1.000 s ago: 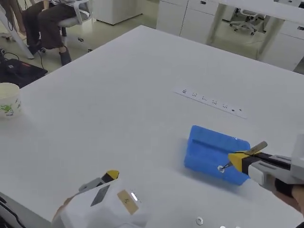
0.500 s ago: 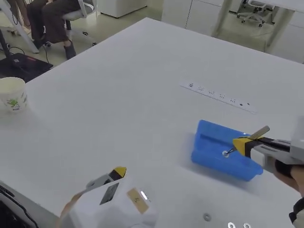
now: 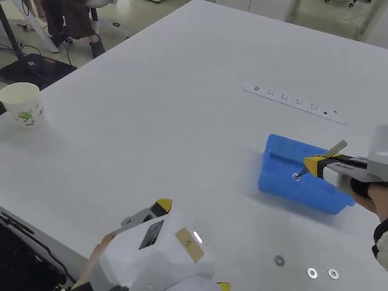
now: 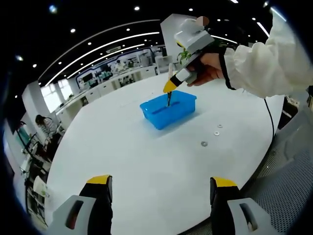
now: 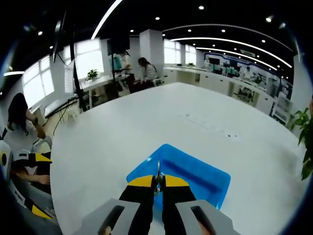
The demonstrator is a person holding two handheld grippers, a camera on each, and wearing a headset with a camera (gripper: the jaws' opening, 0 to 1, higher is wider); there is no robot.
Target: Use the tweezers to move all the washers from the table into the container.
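Looking down from your head, you get the white counter (image 3: pixel 151 121), the blue container (image 3: pixel 291 194) and three washers (image 3: pixel 311 273) lying loose on the counter, apart from the container and nearer you. The right gripper view adds your right tool (image 5: pixel 158 181), its jaws pinching the tweezers (image 5: pixel 158 169), whose tips point down into the container. Your left tool (image 4: pixel 161 181) hovers low with its jaws spread. You can't read the green print on the paper cup (image 3: pixel 24 106).

Three loose washers (image 3: pixel 311 273), one container (image 3: pixel 303 195), one cup (image 3: pixel 23 104)
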